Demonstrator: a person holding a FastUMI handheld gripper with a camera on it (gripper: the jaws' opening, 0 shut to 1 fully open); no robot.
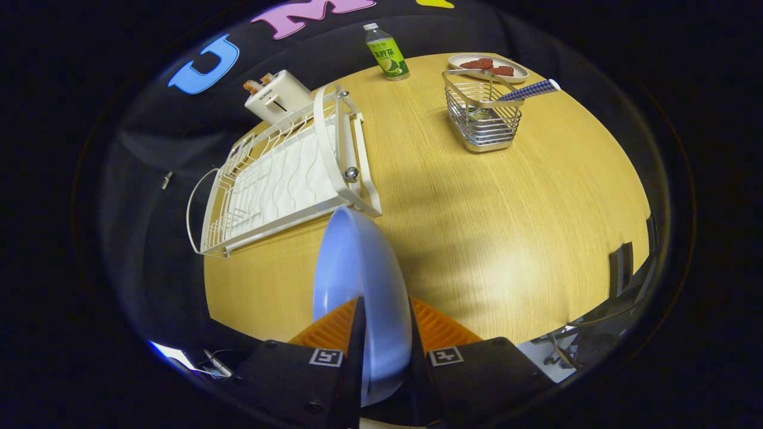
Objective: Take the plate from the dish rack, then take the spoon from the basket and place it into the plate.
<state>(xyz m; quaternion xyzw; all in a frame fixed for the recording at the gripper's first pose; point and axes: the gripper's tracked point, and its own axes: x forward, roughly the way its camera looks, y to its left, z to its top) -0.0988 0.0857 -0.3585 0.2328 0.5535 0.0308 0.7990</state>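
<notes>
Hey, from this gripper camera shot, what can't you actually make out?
- Spoon, gripper view: its bowl sits down inside the wire basket, behind the wires.
- Plate: its lower rim is hidden between the gripper fingers.
- Food on the far dish: too small to identify.
- Toaster: its base is hidden behind the dish rack.

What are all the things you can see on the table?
table: one, light wood, round, under everything
rack: one, white wire, empty, beyond the plate
plate: one, pale blue, on edge between the fingers
toaster: one, cream, behind the rack
bottle: one, green label, white cap, far edge of table
basket: one, silver wire, far side of the table, apart from the rack
spoon: one, blue checked handle sticking out of the basket
dish: one, pale, holding reddish pieces, behind the basket
tool: one, both fingers pressing the plate
</notes>
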